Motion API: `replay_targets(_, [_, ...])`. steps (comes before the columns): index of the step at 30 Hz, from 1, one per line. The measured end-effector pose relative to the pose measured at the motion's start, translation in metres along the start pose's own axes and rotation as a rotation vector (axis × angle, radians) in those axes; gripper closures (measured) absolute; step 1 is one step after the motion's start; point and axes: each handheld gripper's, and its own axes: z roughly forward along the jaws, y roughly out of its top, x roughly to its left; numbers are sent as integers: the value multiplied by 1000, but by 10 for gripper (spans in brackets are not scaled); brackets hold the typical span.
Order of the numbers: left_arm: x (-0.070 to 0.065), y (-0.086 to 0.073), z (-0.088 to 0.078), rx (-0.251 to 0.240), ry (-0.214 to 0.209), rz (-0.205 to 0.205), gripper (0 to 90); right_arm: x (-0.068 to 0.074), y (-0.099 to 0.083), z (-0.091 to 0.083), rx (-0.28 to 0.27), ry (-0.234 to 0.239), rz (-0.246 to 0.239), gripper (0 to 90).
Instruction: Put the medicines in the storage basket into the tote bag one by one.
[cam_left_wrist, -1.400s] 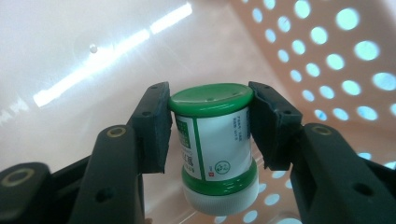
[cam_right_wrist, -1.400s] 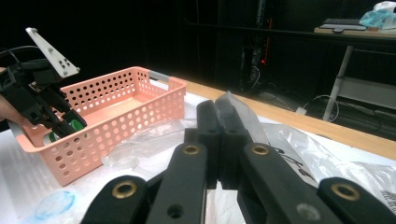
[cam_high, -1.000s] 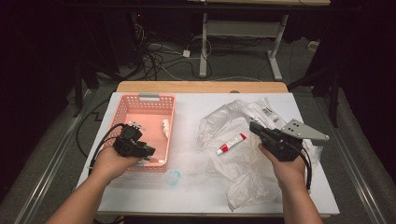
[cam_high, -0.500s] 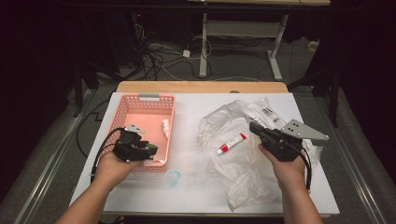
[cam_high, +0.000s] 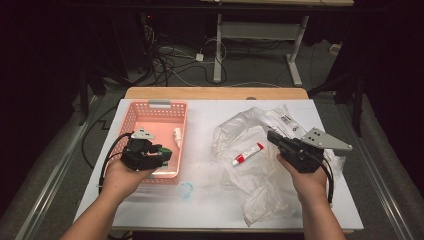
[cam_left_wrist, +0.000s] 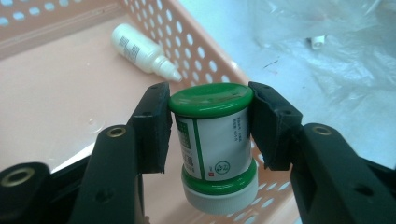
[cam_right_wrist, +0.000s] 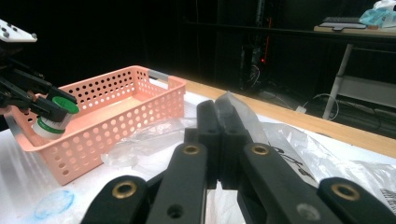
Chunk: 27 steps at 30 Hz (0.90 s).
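The left gripper (cam_high: 165, 152) pinches a small jar (cam_left_wrist: 212, 144) between its 2 pads — green lid and green band, white label, white base. The pads press on the jar's sides just under the lid. The jar hangs over the near right corner of the pink basket (cam_high: 131, 120), just above its perforated right wall, clear of the basket floor.

Inside the basket, a white dropper bottle (cam_left_wrist: 142, 50) lies on its side against the right wall, well apart from the jar.

The right gripper (cam_high: 272, 136) hovers over the right half of the white table (cam_high: 200, 112), its 2 jaws pressed flat together; the right gripper view does not show clearly whether a fold of the clear plastic bag (cam_high: 257, 172) is caught between them. The bag lies crumpled beneath it. A red-and-white tube (cam_high: 247, 153) rests on the bag, just left of the right gripper's tips.

A blue smudge (cam_high: 186, 190) marks the table near the basket's near right corner.
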Motion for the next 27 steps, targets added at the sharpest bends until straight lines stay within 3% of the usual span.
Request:
replay_targets(11, [-33,17,-4,-45,-54,79,505,0,1,-1,-2,3,-4,900])
replay_targets(27, [-89,32,25,-43,-165,176,505,0,2,-2,-8,2,-4,900])
